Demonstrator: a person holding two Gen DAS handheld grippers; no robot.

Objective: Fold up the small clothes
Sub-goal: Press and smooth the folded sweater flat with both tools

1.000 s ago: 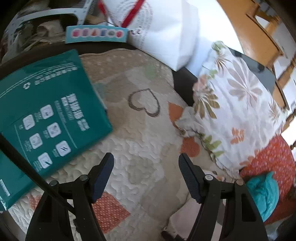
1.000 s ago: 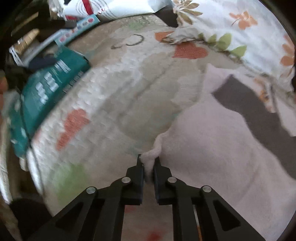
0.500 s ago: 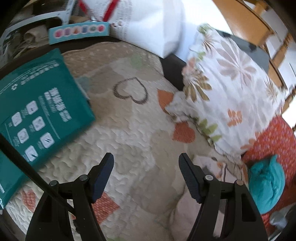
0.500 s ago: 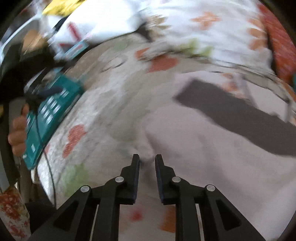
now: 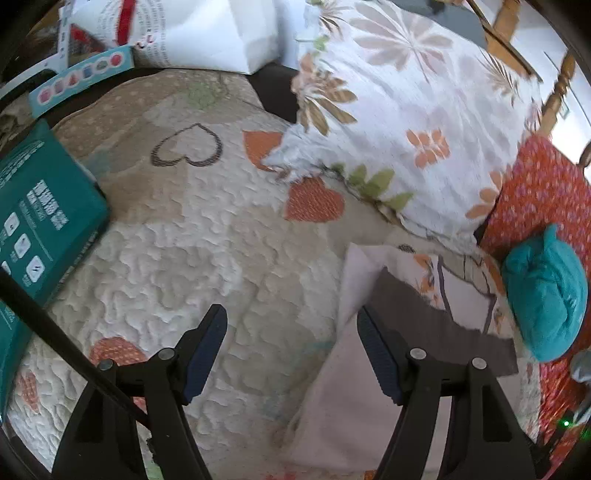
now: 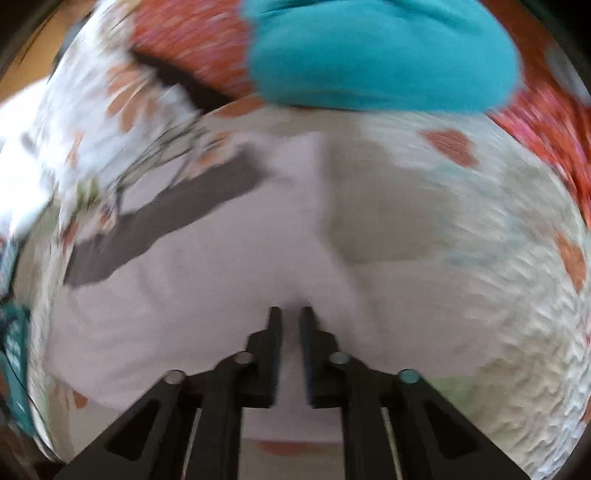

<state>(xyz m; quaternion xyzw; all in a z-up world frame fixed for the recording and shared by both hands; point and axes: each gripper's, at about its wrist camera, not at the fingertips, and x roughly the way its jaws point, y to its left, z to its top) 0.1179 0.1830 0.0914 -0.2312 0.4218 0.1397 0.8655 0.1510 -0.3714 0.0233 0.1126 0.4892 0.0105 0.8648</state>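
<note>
A pale pink small garment point(image 5: 332, 406) with a dark grey band point(image 5: 424, 317) lies flat on the heart-print quilt point(image 5: 203, 240). My left gripper point(image 5: 291, 312) hovers open above the quilt. Its right finger hangs over the garment's left edge, and nothing is between the pads. In the blurred right wrist view the same garment point(image 6: 184, 295) fills the middle. My right gripper point(image 6: 291, 312) is low over it, its jaws closing to a narrow slit. Pink cloth shows in the slit. Blur hides whether the pads nip it.
A teal package point(image 5: 44, 221) lies on the quilt's left side. A floral pillow point(image 5: 406, 110) and a red patterned cloth point(image 5: 535, 192) border the right. A teal bundle point(image 5: 543, 295) point(image 6: 369, 55) sits just beyond the garment. A white bag point(image 5: 207, 33) stands at the back.
My left gripper drifted right, bringing the garment under its right finger. My right gripper let go of the cloth corner, swung and rolled toward the teal bundle, and drew its jaws together.
</note>
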